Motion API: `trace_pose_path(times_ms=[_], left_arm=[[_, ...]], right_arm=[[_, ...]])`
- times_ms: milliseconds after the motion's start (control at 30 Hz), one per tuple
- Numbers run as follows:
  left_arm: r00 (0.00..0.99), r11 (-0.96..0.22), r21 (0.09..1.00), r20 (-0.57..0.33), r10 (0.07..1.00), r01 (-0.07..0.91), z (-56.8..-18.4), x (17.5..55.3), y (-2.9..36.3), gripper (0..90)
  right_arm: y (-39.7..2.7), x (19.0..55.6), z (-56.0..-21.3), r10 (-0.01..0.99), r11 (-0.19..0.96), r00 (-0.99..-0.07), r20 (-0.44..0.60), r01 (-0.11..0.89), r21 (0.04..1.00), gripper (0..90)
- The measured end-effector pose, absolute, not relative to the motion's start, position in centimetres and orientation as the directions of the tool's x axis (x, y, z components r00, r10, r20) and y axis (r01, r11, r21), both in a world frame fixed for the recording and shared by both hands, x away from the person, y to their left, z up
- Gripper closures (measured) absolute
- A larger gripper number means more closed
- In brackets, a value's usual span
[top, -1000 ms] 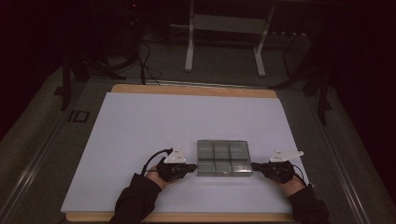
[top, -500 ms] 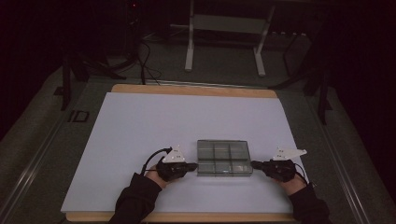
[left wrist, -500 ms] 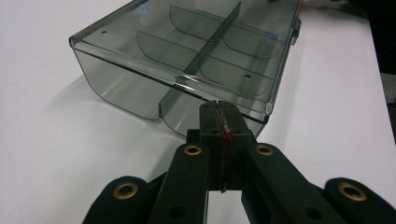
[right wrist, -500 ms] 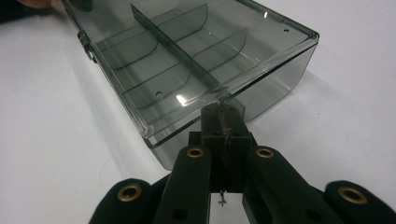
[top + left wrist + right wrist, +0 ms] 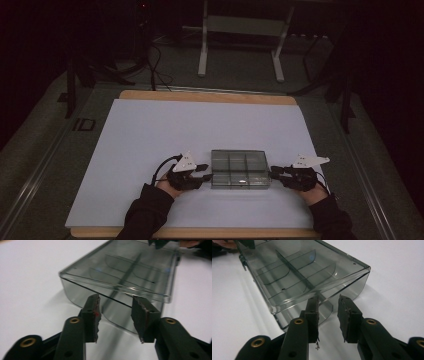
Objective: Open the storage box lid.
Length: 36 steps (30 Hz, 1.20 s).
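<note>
Clear smoky-grey plastic compartment box (image 5: 240, 169), rectangular, rounded corners, lies flat near the front edge of the white table sheet (image 5: 150, 135), long side running left to right. Transparent lid closed on top, its rim overhanging the walls slightly. Inside, one long divider down the middle and curved cross dividers make six compartments, two rows of three. Compartments look empty. Small hinge or latch tabs show on one long side (image 5: 242, 259).

Dark room; grey carpet floor (image 5: 35, 145); white-legged stand (image 5: 240, 45) behind table.
</note>
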<state>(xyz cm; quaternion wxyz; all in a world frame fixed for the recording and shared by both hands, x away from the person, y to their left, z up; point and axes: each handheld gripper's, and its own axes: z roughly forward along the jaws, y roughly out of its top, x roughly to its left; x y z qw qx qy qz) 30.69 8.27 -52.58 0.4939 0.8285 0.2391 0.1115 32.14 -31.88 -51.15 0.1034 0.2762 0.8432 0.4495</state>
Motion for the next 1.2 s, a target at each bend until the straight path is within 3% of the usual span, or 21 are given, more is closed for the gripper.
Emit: trace_pose_path(times_ms=[267, 767, 1200], left_arm=[[0.844, -0.389, 0.881, -0.021, 0.536, 0.269, -52.2, 31.8, 8.0, 58.2], [0.844, -0.376, 0.894, -0.003, 0.536, 0.242, -52.1, 33.1, 7.7, 57.2], [0.842, -0.371, 0.905, 0.027, 0.538, 0.208, -51.6, 34.1, 7.2, 65.1]], right_arm=[[-31.6, 33.1, -50.8, 0.573, 0.446, -0.819, 0.036, 0.349, 0.824, 64.4], [-31.1, 35.0, -50.7, 0.593, 0.457, -0.805, -0.013, 0.323, 0.829, 64.3], [-30.5, 35.9, -50.3, 0.583, 0.459, -0.812, -0.023, 0.305, 0.835, 64.6]])
